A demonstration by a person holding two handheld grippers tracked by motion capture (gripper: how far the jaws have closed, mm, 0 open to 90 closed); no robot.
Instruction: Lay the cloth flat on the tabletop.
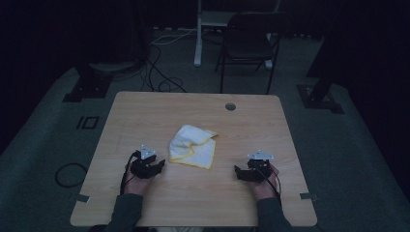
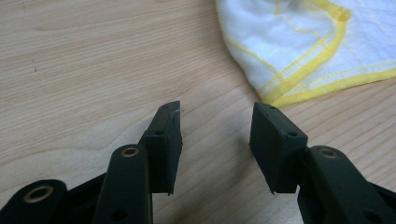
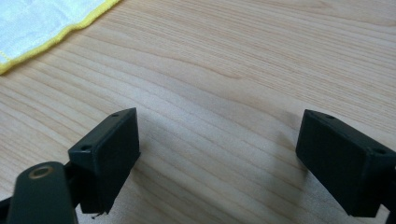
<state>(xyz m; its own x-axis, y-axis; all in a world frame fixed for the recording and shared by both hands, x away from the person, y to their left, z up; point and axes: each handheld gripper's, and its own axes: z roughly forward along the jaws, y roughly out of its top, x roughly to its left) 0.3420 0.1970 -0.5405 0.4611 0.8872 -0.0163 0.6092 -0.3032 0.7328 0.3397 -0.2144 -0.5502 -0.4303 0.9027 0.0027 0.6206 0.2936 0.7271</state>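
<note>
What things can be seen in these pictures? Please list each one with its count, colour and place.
cloth: one, white with yellow edging, crumpled, middle of the table
table: one, light wood, with a round hole near its far edge
chair: one, dark, on the floor beyond the table
cables: several, dark, on the floor beyond the table
left gripper: one, black, open, left of the cloth
right gripper: one, black, open, right of the cloth

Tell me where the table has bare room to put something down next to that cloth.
Bare wood runs along the far edge of the table, between the cloth and the round hole. Another patch lies between the cloth and the right gripper. It is tightest between the left gripper and the cloth's yellow hem.
</note>
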